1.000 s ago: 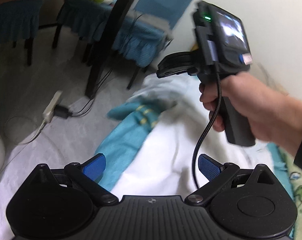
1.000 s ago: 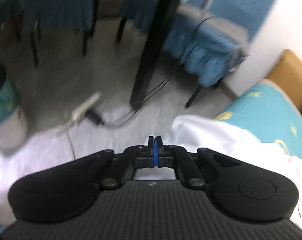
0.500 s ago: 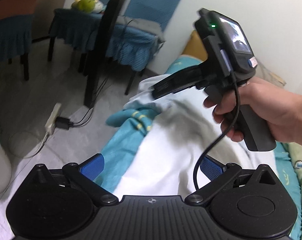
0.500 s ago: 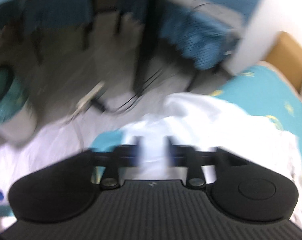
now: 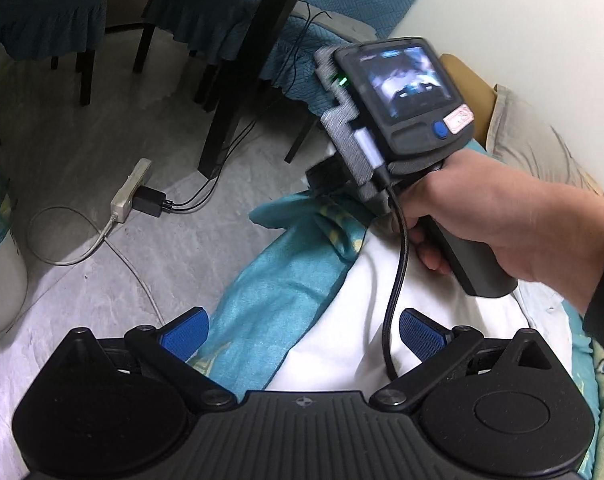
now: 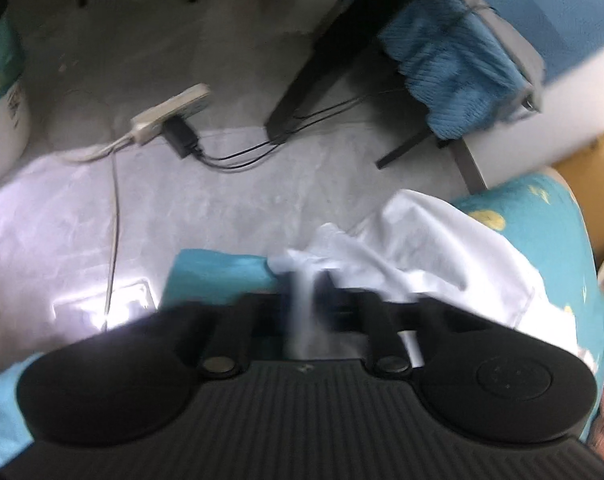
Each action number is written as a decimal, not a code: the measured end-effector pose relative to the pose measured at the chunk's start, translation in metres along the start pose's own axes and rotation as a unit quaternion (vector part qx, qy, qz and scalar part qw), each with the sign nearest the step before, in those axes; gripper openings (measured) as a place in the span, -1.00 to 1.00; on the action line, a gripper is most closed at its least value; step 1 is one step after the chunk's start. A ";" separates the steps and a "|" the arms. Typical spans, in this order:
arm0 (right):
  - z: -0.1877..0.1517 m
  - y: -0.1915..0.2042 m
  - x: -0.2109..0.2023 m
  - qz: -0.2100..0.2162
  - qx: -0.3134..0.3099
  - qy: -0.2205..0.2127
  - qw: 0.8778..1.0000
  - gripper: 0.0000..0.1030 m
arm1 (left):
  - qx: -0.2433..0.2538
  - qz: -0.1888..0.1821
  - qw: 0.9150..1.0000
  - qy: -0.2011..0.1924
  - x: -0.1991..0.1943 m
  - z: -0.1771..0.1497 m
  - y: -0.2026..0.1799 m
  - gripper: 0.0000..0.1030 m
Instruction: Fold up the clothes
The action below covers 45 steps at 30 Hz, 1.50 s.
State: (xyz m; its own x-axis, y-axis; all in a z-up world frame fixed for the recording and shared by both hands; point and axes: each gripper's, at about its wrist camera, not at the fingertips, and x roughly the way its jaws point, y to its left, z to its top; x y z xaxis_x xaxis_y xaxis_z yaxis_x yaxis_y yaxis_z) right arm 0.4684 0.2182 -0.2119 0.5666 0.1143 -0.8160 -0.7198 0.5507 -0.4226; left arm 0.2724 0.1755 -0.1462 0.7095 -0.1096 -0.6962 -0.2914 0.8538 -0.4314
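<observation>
A white garment (image 5: 366, 328) lies on a bed with a teal sheet (image 5: 277, 300). My left gripper (image 5: 302, 330) is open and empty, low over the garment's near edge. The right gripper, held in a hand (image 5: 498, 220), shows in the left wrist view; its fingers are hidden behind its body. In the right wrist view the right gripper (image 6: 306, 292) is blurred, with its jaws close together over a bunched edge of the white garment (image 6: 422, 248). I cannot tell whether they grip the cloth.
The bed's edge runs beside a grey floor with a power strip (image 5: 129, 192) and cables. A black table leg (image 5: 249, 68) and chairs with blue covers (image 5: 221, 28) stand beyond. A pillow (image 5: 534, 148) lies at the right. A white bin (image 6: 1, 108) stands at the left.
The right gripper came down from a raised position toward the garment's far edge at the bed side. Its jaws opened half a second ago and now look closer. My left gripper stayed open.
</observation>
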 end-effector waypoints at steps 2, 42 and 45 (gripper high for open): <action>-0.005 -0.010 -0.015 0.004 0.036 -0.029 0.999 -0.88 | 0.001 -0.007 1.000 -0.008 -0.004 -0.001 -0.001 0.99; -0.191 -0.222 -0.071 0.018 0.432 -0.159 0.888 0.24 | 0.089 -0.060 0.993 -0.045 -0.002 -0.036 -0.054 0.99; -0.187 -0.219 -0.057 0.040 0.426 -0.147 0.892 -0.48 | 0.089 -0.063 0.993 -0.038 0.003 -0.038 -0.054 0.99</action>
State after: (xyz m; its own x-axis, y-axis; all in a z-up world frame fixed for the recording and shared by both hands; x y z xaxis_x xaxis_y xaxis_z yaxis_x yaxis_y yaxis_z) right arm 0.5189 -0.0633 -0.1461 0.6976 0.3242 -0.6390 -0.2683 0.9451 0.1866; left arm 0.2663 0.1097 -0.1466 0.7815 -0.1875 -0.5951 -0.0851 0.9129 -0.3993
